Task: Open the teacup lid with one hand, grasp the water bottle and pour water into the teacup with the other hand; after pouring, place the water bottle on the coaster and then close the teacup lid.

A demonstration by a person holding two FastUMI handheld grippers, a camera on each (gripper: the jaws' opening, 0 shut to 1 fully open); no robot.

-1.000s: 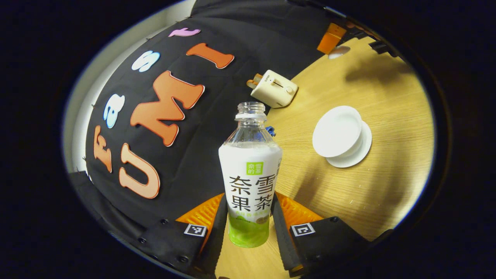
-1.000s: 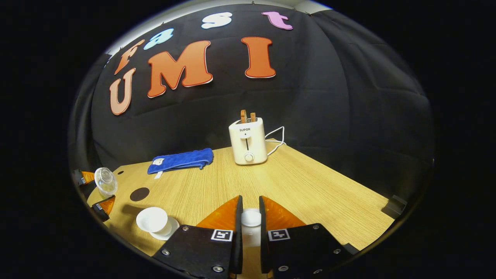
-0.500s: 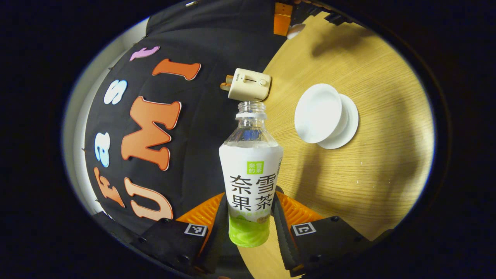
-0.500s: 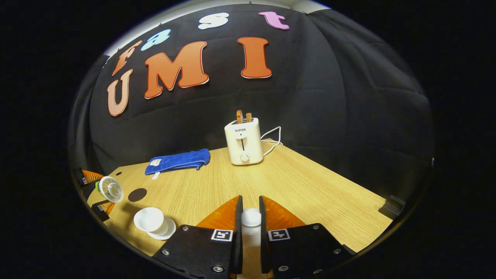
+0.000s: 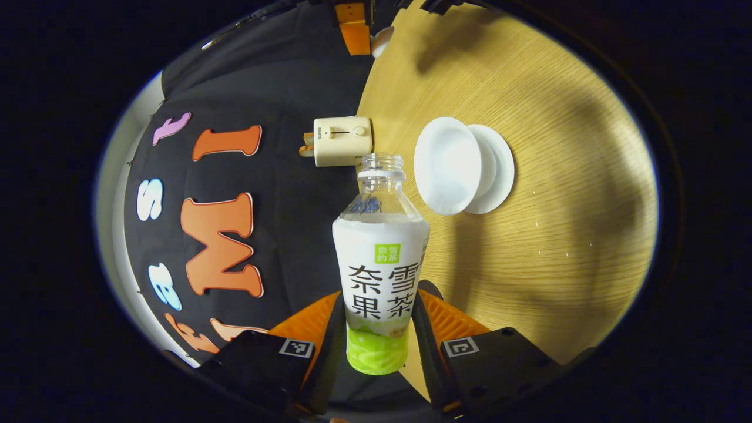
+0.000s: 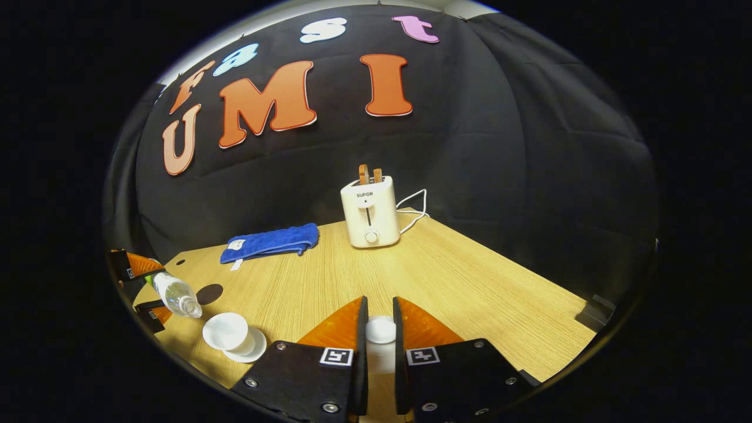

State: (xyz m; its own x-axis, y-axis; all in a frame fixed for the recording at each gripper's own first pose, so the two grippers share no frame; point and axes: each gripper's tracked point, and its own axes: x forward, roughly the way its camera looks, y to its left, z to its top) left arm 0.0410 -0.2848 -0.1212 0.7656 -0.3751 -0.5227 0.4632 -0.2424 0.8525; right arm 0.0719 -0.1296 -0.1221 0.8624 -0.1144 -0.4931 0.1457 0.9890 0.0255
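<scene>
My left gripper (image 5: 379,305) is shut on the lower body of an uncapped water bottle (image 5: 380,258) with a white and green label. The bottle's open mouth sits just left of the white teacup (image 5: 447,164), which stands lidless on its saucer (image 5: 499,170). In the right gripper view the bottle (image 6: 176,295) lies tipped almost level in that left gripper (image 6: 144,288), neck pointing toward the teacup (image 6: 226,331). No water stream is visible. My right gripper (image 6: 379,311) is shut on the white teacup lid (image 6: 380,330), held above the table. A dark round coaster (image 6: 210,292) lies behind the cup.
A cream toaster (image 6: 369,211) with its cord stands at the back of the wooden table (image 6: 470,282). A folded blue towel (image 6: 270,242) lies left of it. The table's right edge (image 6: 587,320) runs close to a dark block.
The left gripper has rolled the bottle further over, from upright to nearly level, bringing its mouth down beside the teacup. The right gripper with the lid has stayed almost still.
</scene>
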